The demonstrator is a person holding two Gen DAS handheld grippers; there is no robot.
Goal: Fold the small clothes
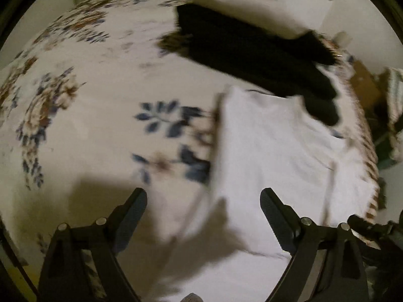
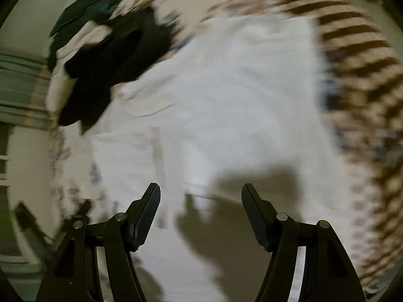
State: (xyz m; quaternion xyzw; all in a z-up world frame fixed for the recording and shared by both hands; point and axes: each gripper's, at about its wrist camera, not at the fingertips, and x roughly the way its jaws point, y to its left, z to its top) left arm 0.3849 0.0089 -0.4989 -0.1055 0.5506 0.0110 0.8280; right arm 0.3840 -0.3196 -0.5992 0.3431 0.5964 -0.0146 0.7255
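A white garment (image 1: 272,146) lies flat on the flowered cloth (image 1: 100,105) of the table; it also fills the right wrist view (image 2: 226,95). My left gripper (image 1: 203,196) is open and empty, just above the garment's near left edge. My right gripper (image 2: 201,192) is open and empty, above the garment's near part. A black garment (image 1: 252,55) lies behind the white one, seen also in the right wrist view (image 2: 113,60). Both views are blurred.
A second white piece (image 1: 252,2) lies behind the black garment, with a dark green one (image 2: 88,7) beyond it. The cloth's striped brown border (image 2: 357,58) marks the table edge at right. Brown boxes (image 1: 365,83) stand off the table.
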